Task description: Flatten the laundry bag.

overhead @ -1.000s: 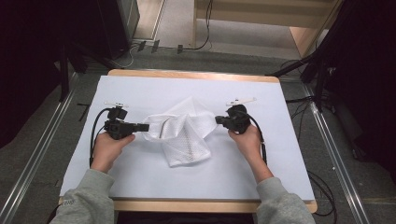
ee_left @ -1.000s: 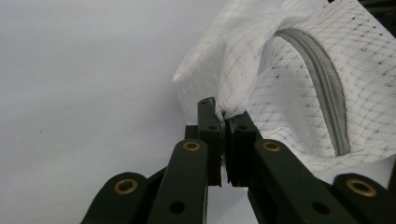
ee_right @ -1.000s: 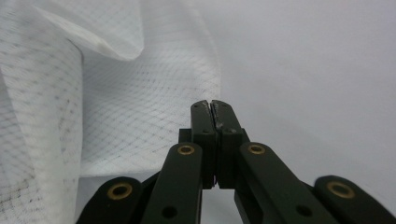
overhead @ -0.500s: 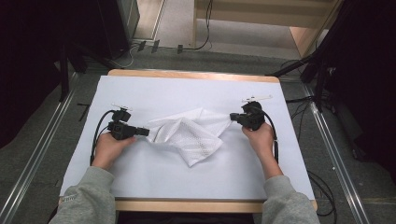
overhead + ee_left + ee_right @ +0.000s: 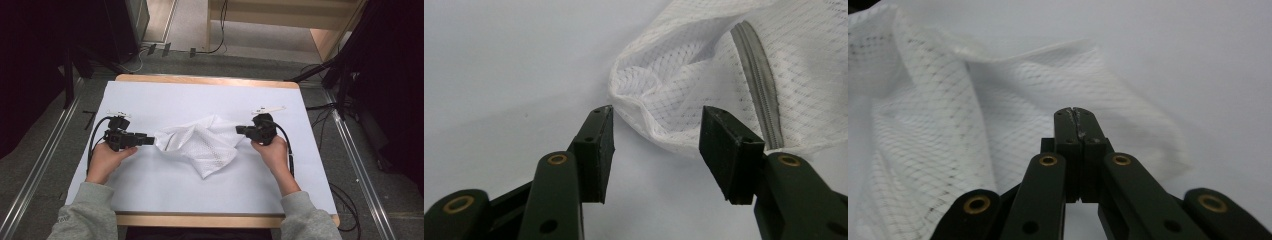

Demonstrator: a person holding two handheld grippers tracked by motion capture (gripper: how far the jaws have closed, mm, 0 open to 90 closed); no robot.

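Fingers first: your left gripper [image 5: 656,145] has its jaws wide apart, w/ the rolled corner of the white mesh bag [image 5: 200,142] sitting between them, not pinched. Your right gripper [image 5: 1076,116] has jaws pressed tight together; can't tell if any mesh is caught btwn them, though fabric lies right under the tips. Now the desk [image 5: 150,100]: white cover, wooden rim. Bag's crumpled mid-desk, stretched between both grippers, one corner hanging toward the near edge. Grey zipper [image 5: 758,85] runs along it near your left jaws.
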